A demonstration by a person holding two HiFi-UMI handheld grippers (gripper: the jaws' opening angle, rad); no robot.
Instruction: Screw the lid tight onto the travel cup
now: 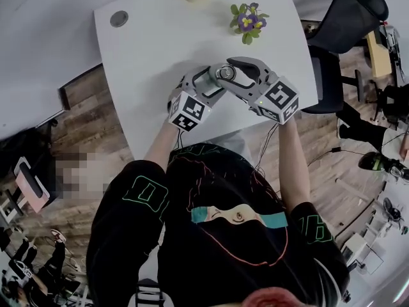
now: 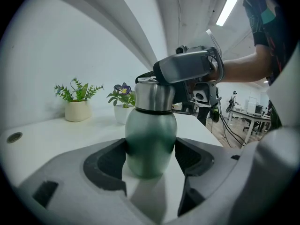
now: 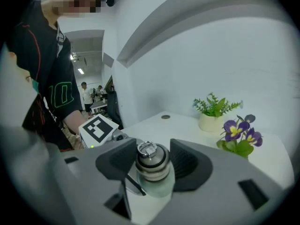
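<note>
Travel cup [image 2: 150, 135] stands centre-frame on white table [image 1: 153, 56], left gripper [image 2: 151, 161] clamped on its green body. Right gripper [image 3: 149, 165] closed round steel lid [image 3: 151, 154]. Hold body fixed, lid square to threads, twist w/ firm grip til it stops.

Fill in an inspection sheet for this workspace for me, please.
Surface: white table, with a round hole near a far corner.
Job's things: green cup upright on the table; steel lid on top of it.
Clutter: potted plant and potted flower, beyond the cup.
Grippers: left hand-held gripper shut on the cup's body; right hand-held gripper shut on the lid.
Cables: thin cable hanging below the right hand-held gripper.
Surroundings: wooden floor; black chair beside the table.
</note>
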